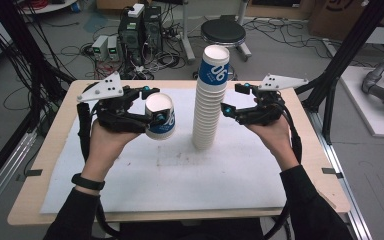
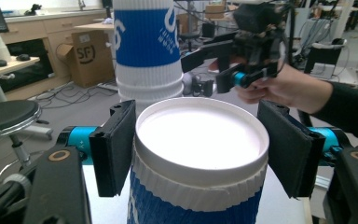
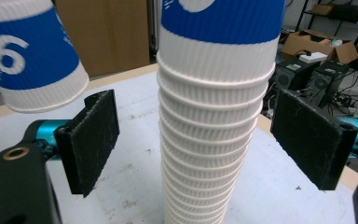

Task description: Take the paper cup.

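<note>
A white sheet is covering most of the desk, and a thin strip of wood is showing along each edge. The near half of the sheet is lying bare, so there is lots of room there. The tall stack of cups is standing on the sheet in the middle, closer to the far edge than to the near one.

The left tongs are staying to the left of the stack, towards the far left corner. They are squeezing one blue and white cup, one black pad on each side just under its rim. In the left gripper view the pads are pressing on the cup, and its open mouth is facing up. There is a small gap between this cup and the stack.

The right tongs are waiting just to the right of the stack, with their two black jaws standing wide apart. In the right gripper view the stack is rising between the jaws, and neither pad is touching it.
</note>
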A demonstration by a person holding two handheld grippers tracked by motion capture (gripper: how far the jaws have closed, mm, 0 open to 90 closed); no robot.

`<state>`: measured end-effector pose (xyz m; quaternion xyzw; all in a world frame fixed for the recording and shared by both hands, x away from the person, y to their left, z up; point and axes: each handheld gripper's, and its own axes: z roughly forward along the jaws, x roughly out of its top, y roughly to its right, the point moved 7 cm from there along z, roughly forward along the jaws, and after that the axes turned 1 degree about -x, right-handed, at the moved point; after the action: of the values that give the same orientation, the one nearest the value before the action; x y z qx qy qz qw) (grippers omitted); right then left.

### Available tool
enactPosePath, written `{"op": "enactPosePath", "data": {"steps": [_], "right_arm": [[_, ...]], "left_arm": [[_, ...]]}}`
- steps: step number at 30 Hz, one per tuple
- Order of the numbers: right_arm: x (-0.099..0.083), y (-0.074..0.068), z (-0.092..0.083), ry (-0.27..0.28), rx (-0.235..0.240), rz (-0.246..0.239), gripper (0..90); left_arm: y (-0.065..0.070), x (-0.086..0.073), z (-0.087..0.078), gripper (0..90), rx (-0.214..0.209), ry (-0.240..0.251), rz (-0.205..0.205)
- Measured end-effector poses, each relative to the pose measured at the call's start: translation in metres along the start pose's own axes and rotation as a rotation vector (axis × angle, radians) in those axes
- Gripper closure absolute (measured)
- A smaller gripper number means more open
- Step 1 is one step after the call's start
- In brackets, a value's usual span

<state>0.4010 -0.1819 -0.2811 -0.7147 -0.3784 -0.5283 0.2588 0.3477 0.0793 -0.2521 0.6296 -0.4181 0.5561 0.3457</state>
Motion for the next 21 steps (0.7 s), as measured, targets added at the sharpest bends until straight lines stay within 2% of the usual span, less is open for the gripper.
{"op": "enactPosePath", "data": {"steps": [5,6,9,10,15,21], "right_arm": [[-0.007,-0.005,-0.008,0.015,0.001,-0.003,15.5],[-0.008,-0.006,-0.009,0.019,0.003,0.001,15.6],[-0.012,-0.007,-0.012,0.025,0.005,0.008,15.5],[-0.017,-0.008,-0.014,0.026,0.012,0.026,15.5],[-0.026,-0.016,-0.016,0.037,0.031,0.034,15.6],[-0.035,-0.021,-0.016,0.055,0.021,0.038,15.6]], "left_arm": [[0.001,-0.010,-0.001,30.7,0.006,0.005,-0.002],[0.002,-0.015,-0.001,30.7,-0.005,0.007,-0.013],[0.000,-0.022,0.000,30.7,-0.002,-0.004,-0.024],[0.001,-0.025,0.001,30.7,-0.011,0.003,-0.042],[0.003,-0.032,0.003,30.7,-0.013,-0.007,-0.044],[0.002,-0.038,0.001,30.7,-0.009,-0.004,-0.049]]}}
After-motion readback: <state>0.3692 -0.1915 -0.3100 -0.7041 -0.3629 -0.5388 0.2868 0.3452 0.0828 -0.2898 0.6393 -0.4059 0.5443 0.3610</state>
